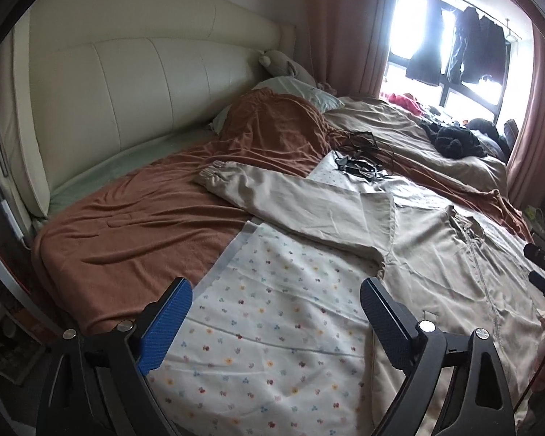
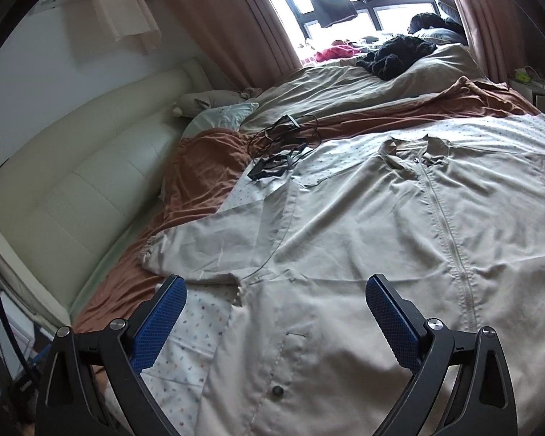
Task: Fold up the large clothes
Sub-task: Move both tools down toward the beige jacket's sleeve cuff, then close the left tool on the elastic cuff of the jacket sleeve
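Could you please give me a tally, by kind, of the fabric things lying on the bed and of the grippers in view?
Beige zip jacket: 1
Flowered white sheet: 1
Rust-brown blanket: 1
Tan duvet: 1
Pale pillow: 1
Dark clothes heap: 1
Pink garment: 1
Grippers, both open and empty: 2, the left gripper and the right gripper
Total: 9

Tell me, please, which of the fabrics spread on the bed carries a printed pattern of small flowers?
The white sheet lying directly under the beige jacket. It alone has little coloured flowers; the rust-brown blanket beside it and the tan duvet beyond are plain.
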A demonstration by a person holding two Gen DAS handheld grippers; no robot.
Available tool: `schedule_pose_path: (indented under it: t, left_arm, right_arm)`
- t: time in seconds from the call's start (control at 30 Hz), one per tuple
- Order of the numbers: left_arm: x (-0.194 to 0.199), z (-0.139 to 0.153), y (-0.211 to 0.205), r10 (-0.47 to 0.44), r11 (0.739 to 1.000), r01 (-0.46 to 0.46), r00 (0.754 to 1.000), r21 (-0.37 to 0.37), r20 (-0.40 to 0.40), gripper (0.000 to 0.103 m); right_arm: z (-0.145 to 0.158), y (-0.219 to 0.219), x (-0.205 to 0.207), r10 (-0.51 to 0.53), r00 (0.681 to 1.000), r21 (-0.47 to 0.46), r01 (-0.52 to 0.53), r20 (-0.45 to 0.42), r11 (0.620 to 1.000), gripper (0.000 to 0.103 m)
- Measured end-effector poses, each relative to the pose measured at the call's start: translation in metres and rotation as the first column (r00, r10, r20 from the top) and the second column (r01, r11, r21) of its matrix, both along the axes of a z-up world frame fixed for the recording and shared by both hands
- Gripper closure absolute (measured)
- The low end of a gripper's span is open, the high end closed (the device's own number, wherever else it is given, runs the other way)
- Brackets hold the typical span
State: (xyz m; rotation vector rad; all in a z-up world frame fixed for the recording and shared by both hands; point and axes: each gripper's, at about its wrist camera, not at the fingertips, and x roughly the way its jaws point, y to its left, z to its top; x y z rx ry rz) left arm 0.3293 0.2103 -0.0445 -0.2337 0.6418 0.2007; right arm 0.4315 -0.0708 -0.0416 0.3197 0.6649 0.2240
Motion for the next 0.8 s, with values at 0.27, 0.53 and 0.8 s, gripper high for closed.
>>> schedule_pose_path:
  t: [0.27,0.53,0.8]
  left_arm:
    - [0.076,-0.015,0.044,0.029,0.996,-0.035,0.997,-0.076,-0.077,0.032]
    - [0.137,-0.037,0.085,0.06,0.979,-0.083,0.99,-0.185,-0.128,0.047]
    - [0.202,-0.076,0.117,0.081,0.939,-0.141,0.978,-0.315,-0.194,0.063]
  right_arm:
    - [-0.04,0.0,0.061,-0.005,0.992,0.088,0.016,-0.125,0.996,0.029]
    - [-0.082,0.002,0.111,0.0,0.97,0.113,0.028,-0.242,0.993,0.05]
    - [-0.107,0.01,0.154,0.011,0.954,0.15,0.035,-0.3,0.988,0.063]
